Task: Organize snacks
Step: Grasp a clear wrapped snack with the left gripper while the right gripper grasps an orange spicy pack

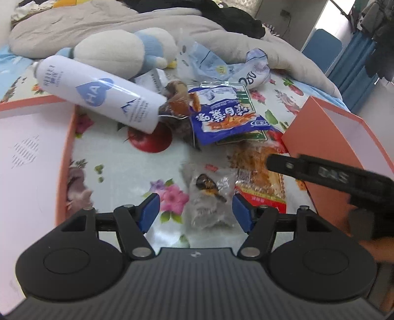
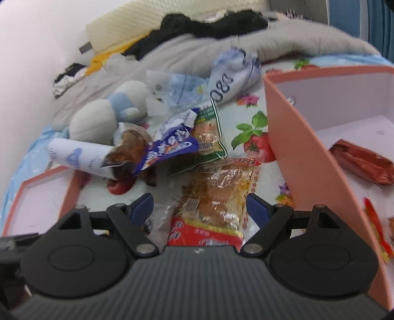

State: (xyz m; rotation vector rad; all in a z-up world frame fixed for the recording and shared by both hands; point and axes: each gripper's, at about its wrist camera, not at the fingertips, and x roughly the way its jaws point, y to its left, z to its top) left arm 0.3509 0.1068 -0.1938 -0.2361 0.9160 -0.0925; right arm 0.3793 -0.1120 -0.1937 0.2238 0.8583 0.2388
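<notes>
My left gripper (image 1: 195, 213) is open around a small clear packet with a dark snack (image 1: 209, 197) lying on the floral cloth. My right gripper (image 2: 199, 209) is open around an orange snack pack with a red end (image 2: 216, 197); that pack also shows in the left wrist view (image 1: 256, 177), with the right gripper's finger over it. A blue snack bag (image 1: 221, 118) (image 2: 170, 147), a green-edged pack (image 2: 209, 133) and a brown snack packet (image 1: 177, 103) lie in a pile behind. A pink box (image 2: 295, 137) on the right holds a red-brown packet (image 2: 362, 162).
A white spray bottle (image 1: 103, 91) lies across the pile's left side. A pink box lid (image 1: 32, 152) lies at left. A plush toy (image 1: 118, 49), crumpled plastic bags (image 1: 253, 71) and a grey blanket (image 1: 172, 22) lie behind.
</notes>
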